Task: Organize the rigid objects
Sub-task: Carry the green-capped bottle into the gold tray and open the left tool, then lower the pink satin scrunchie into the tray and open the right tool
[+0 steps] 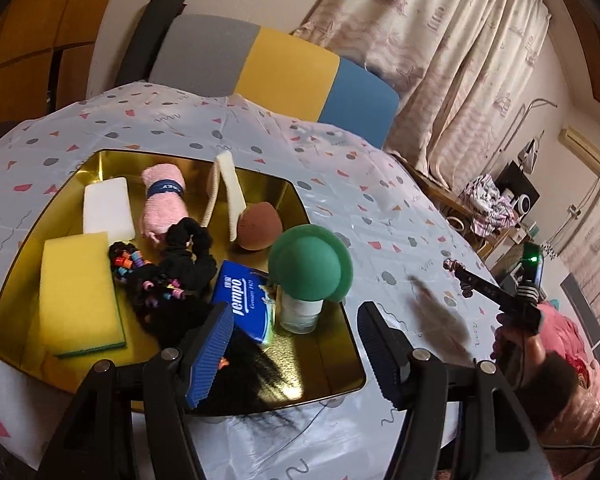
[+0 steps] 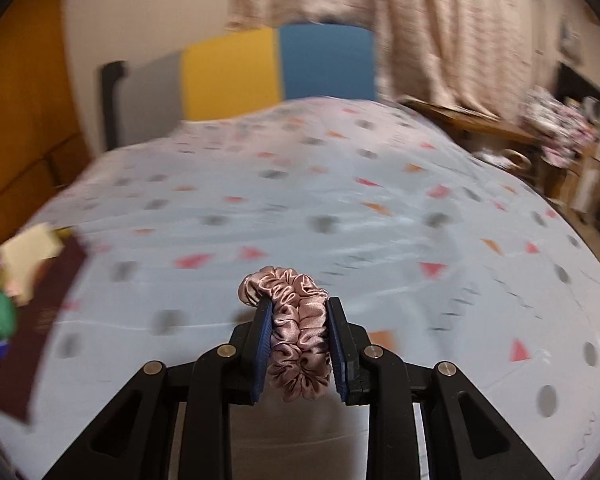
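Observation:
A gold tray sits on the patterned tablecloth. In it lie a yellow sponge, a white block, a pink rolled towel, black hair ties, a blue Tempo tissue pack, a brown egg sponge and a green-capped jar. My left gripper is open above the tray's near right corner. My right gripper is shut on a pink satin scrunchie, held above the cloth. It also shows in the left wrist view, right of the tray.
A grey, yellow and blue chair back stands behind the table. Curtains hang at the back right. A cluttered side table stands to the right. The right wrist view is motion-blurred; the tray's edge shows at its far left.

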The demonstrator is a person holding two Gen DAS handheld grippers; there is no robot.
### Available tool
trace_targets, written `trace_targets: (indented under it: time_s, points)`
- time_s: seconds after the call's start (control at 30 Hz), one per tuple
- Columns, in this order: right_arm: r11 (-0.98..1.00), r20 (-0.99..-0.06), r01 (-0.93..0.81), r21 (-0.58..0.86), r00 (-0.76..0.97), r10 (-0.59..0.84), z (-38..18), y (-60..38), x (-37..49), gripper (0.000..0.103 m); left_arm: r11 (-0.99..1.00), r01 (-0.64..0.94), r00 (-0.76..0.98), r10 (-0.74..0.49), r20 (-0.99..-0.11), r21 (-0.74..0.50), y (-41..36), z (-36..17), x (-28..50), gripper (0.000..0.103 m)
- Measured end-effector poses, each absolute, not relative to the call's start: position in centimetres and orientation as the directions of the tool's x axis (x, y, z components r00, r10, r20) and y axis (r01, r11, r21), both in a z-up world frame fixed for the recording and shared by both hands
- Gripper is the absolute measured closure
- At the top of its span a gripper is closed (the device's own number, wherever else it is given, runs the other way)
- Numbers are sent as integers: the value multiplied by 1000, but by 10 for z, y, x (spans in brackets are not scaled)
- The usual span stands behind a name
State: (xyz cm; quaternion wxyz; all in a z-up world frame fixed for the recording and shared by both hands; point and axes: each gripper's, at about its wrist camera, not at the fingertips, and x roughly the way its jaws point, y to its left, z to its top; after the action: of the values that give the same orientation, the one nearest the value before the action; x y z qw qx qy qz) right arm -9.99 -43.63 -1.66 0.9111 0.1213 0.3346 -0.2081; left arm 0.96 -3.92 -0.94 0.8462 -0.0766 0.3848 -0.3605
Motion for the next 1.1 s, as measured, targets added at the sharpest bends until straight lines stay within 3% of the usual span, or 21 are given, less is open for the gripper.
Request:
trace_targets:
  time_s: [0.23,0.5,0.7,0.87,1.1]
  points:
    - [963,-605,211,166,794,-69,14,-331,-74,76,719,547,444,-683,-580,-428,-23,-12,7,38]
    - [973,-611,34,230,783,117,17,-244,-38,76,740,501,477,-669,-570,-450,-1,-14,11,38]
    - [959,-645,-3,283,739,193,1,-210,-5,76,757,474,516,-652,-555,-449,20,-11,10,38]
    - [971,-666,-48,234,720,196,-1,-187,28,76,769,445,537,-639,-550,-459,32,-11,12,38]
    - [959,-592,-77,272,772,230,23,-175,38,76,812,399,587,-583,-562,-426,42,-9,12,38]
